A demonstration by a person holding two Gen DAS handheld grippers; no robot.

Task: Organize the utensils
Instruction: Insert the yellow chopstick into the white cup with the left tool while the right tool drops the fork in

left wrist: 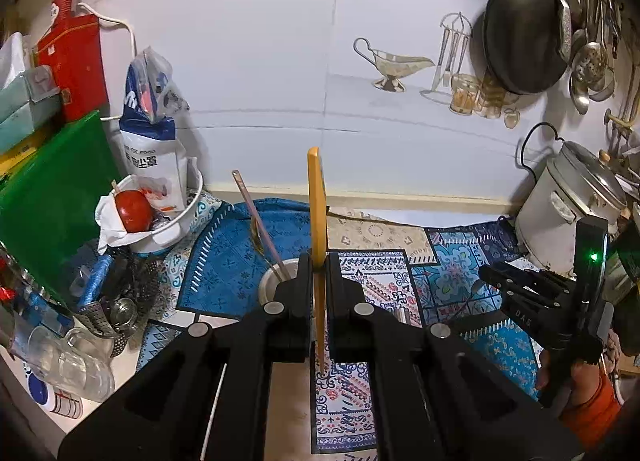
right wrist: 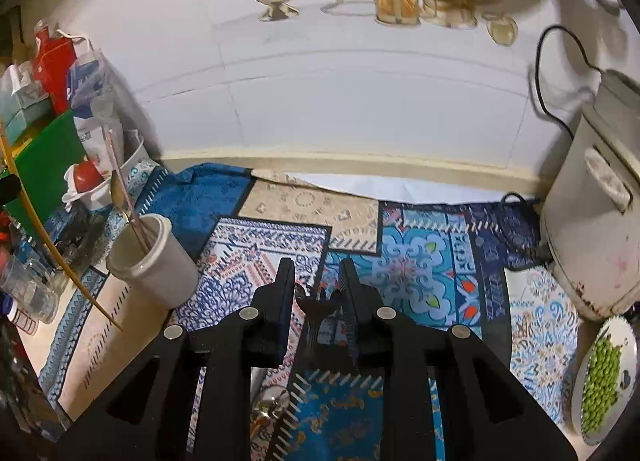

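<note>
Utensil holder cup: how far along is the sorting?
Done: one metal spoon stands in the white cup. In hand: the left hand-held gripper clamps a yellow utensil; the right hand-held gripper grips a dark utensil. Left: both must go into the cup.

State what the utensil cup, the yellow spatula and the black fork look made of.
Cup: likely glazed ceramic, off-white with a thick rolled rim and soft sheen. Yellow spatula: probably plastic or bamboo, thin, matte, uniformly coloured. Black fork: seemingly plastic, dull black, no metallic shine.
</note>
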